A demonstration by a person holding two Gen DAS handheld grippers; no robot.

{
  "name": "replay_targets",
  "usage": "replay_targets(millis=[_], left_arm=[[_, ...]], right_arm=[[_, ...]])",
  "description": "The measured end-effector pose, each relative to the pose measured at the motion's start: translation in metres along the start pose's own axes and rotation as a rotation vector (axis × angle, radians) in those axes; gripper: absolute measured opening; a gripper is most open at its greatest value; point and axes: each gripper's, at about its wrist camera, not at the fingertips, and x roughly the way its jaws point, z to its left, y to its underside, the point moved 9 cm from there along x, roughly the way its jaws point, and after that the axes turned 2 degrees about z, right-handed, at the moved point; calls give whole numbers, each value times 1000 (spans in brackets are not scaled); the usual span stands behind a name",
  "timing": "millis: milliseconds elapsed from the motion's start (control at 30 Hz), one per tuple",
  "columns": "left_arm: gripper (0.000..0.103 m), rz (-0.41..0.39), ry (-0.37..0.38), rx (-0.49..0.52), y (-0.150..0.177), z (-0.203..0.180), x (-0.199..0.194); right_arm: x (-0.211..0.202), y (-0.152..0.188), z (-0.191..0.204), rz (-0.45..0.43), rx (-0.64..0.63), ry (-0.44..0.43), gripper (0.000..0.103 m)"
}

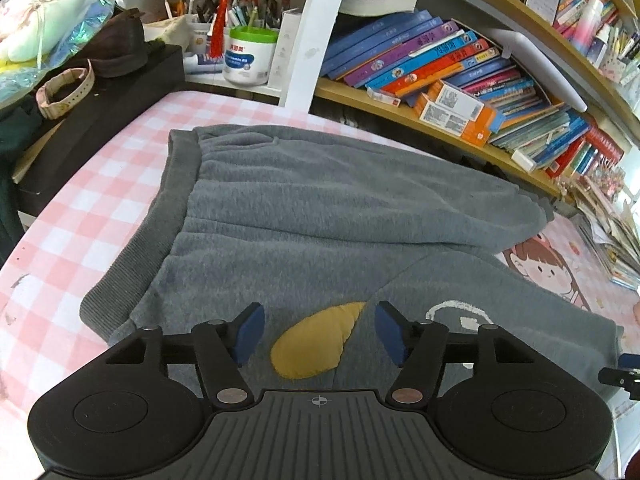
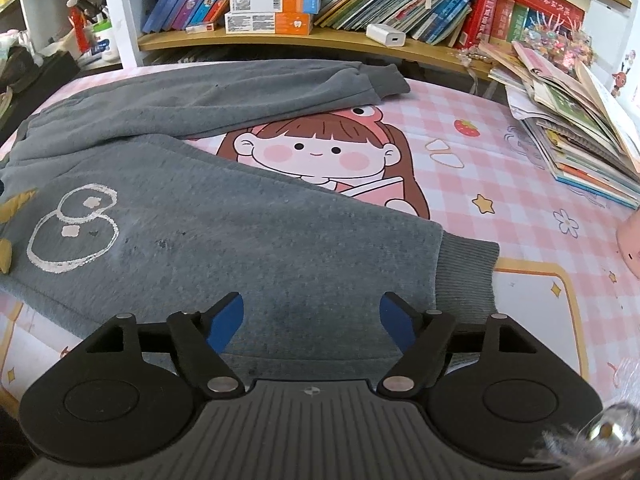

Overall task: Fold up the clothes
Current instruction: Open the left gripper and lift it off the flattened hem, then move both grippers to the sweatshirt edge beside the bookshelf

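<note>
On the pink checked mat [image 2: 520, 152], grey sweatpants [image 2: 224, 232] lie flat, legs splayed toward 3 o'clock. Left gripper [image 1: 318, 334] hovers spread apart over the yellow patch [image 1: 316, 346]. Right gripper [image 2: 312, 328] gapes over the near leg, cuff [image 2: 466, 276] at 2 o'clock.

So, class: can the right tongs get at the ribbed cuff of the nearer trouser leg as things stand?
Probably yes. The right tongs hang open over that leg, and the ribbed cuff lies flat just beside them with nothing on it.
</note>
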Motion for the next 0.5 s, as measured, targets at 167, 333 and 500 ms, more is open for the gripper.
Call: replay_targets(millis=[167, 333, 500], left_arm=[[68, 11, -6, 2, 1, 0, 3], [73, 20, -10, 0, 0, 1, 7], [73, 30, -14, -2, 0, 2, 11]], right_arm=[[3, 0, 2, 10, -12, 0, 82], [7, 0, 4, 29, -17, 2, 87], [12, -2, 4, 44, -26, 0, 88]])
